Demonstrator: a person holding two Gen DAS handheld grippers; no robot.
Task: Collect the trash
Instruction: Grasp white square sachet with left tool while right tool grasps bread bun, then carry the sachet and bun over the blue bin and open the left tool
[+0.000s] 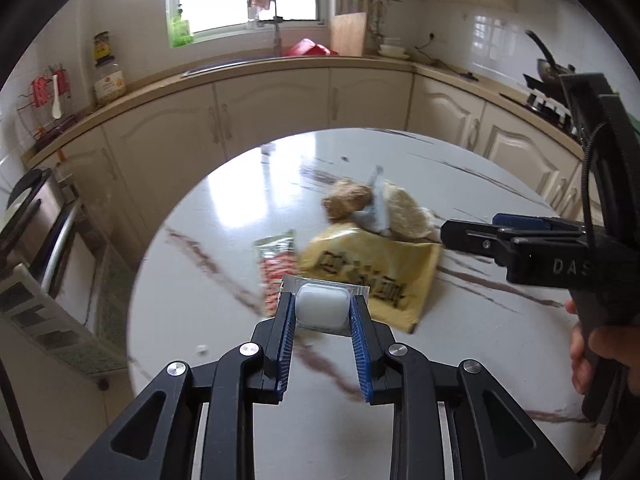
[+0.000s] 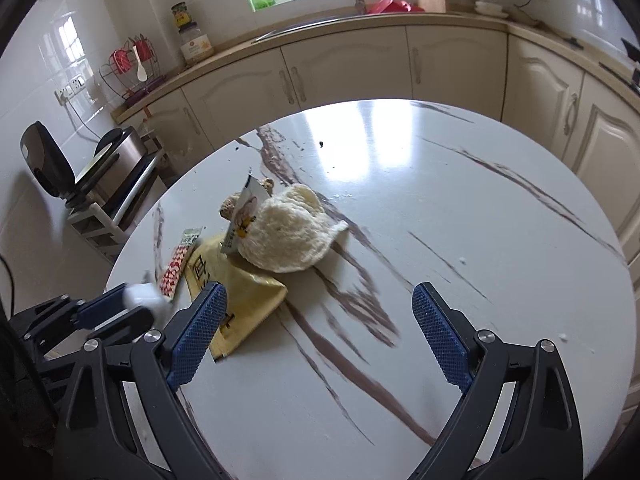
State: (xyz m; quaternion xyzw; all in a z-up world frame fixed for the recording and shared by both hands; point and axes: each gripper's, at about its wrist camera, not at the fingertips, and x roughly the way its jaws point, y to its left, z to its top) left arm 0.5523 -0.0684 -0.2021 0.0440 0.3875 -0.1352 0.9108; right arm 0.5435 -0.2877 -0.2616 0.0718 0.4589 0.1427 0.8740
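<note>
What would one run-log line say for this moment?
left gripper: shut on white blister pack | right gripper: open, nothing held | on table: yellow bag, striped wrapper

Both tools are black plastic with blue ribbed pads (image 1: 362, 332) and silver pivot screws (image 1: 398, 349); the right tool (image 1: 472, 236) bears white lettering and a black cable (image 1: 585, 184).

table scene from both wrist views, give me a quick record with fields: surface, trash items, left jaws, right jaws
surface: round marble-look table
trash items: yellow bag, red-and-white wrapper, cream crumpled paper, brown lump, white blister pack
left jaws: left gripper closed on the white blister pack
right jaws: right gripper wide open, nothing between, above the yellow bag's edge
</note>
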